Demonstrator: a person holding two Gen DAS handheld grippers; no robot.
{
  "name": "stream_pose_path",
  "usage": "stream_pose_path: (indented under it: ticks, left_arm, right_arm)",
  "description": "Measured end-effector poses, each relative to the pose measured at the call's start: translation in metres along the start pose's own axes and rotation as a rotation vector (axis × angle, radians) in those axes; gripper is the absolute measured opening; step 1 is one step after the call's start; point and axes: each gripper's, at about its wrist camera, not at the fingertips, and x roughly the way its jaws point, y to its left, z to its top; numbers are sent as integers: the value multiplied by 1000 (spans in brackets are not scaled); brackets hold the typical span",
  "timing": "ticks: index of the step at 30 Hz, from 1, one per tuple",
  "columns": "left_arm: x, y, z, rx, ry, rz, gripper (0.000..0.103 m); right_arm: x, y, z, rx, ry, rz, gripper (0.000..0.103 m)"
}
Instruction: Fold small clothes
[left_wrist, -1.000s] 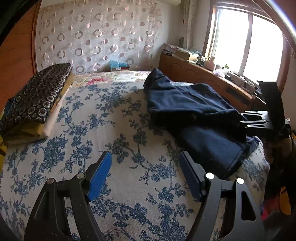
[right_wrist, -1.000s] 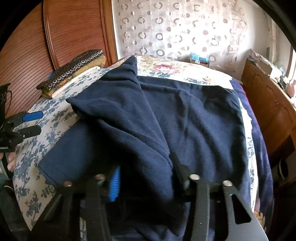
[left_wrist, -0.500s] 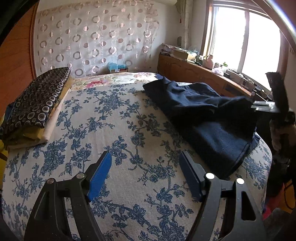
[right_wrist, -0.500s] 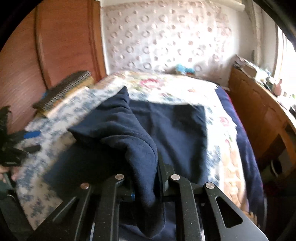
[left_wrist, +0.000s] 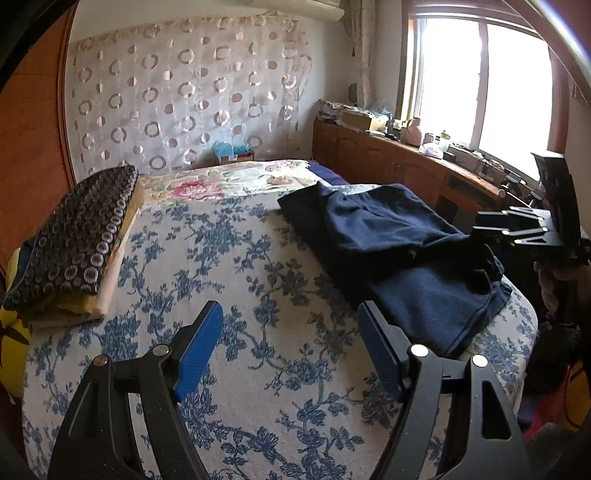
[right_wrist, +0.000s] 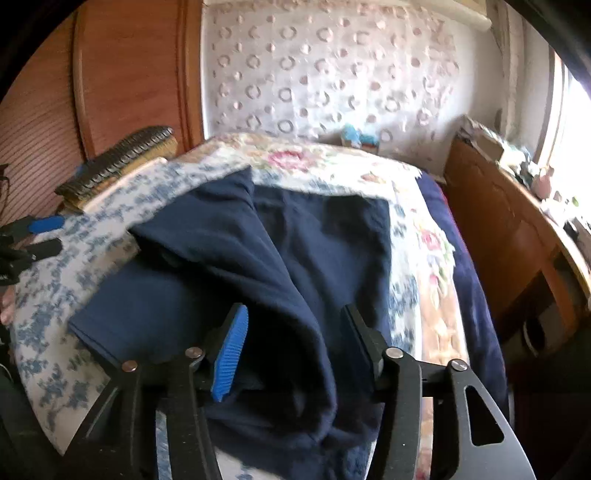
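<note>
The right gripper (right_wrist: 291, 343) has just been opening; its jaws stand apart with a fold of the dark navy knit garment (right_wrist: 280, 251) draped loosely between them, no pad pressing it. The left gripper (left_wrist: 290, 345) hangs wide open and empty above the blue-flowered white bedspread (left_wrist: 207, 258). The navy garment lies rumpled on the window side of the bed. A folded black ring-patterned cloth stack (left_wrist: 74, 240) sits at the far edge by the wooden wardrobe (right_wrist: 129, 74).
</note>
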Motion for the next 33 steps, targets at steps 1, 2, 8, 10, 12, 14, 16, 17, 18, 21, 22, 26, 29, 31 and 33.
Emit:
stream_pose_path:
  ticks: [1, 2, 8, 10, 12, 14, 16, 17, 18, 21, 22, 26, 29, 31, 33]
  left_arm:
    - [-1, -1, 2, 5, -4, 0, 76]
    - [-1, -2, 3, 9, -6, 1, 76]
    - [-3, -3, 6, 19, -16, 8, 76]
    - [-5, -2, 6, 19, -18, 12, 76]
    - [-6, -2, 7, 16, -19, 14, 76]
    - [-6, -1, 6, 13, -19, 15, 76]
    - [-6, 0, 5, 10, -17, 13, 76]
    - [-5, 0, 4, 9, -15, 12, 76]
    - [-5, 0, 4, 8, -14, 12, 76]
    - [-4, -1, 1, 6, -9, 7, 76]
    - [-3, -2, 1, 5, -7, 6, 76]
    - [-2, -3, -1, 5, -3, 3, 76]
    - [-2, -3, -1, 5, -1, 2, 76]
    - [-2, -4, -2, 5, 0, -1, 76]
    - [-2, -5, -3, 7, 3, -4, 76]
  right_arm:
    - [-4, 0, 0, -4, -11, 7, 60]
    - [-4, 5, 6, -11, -20, 18, 61]
    - [14, 37, 29, -71, -27, 91, 62]
    - [27, 45, 35, -85, -14, 124, 62]
    - [40, 56, 42, -99, 4, 157, 62]
    - [51, 65, 47, -112, 19, 184, 62]
    - [60, 75, 51, -132, 37, 213, 62]
    - [64, 77, 53, -144, 46, 226, 62]
    - [67, 81, 53, -160, 57, 238, 62]
    - [78, 85, 54, -207, 87, 263, 62]
    - [86, 86, 57, -222, 100, 271, 62]
    - [105, 91, 59, -265, 143, 240, 62]
    - [111, 80, 68, -198, 146, 254, 62]
    - [115, 70, 74, -161, 143, 243, 46]
    - [118, 62, 77, -142, 143, 248, 12]
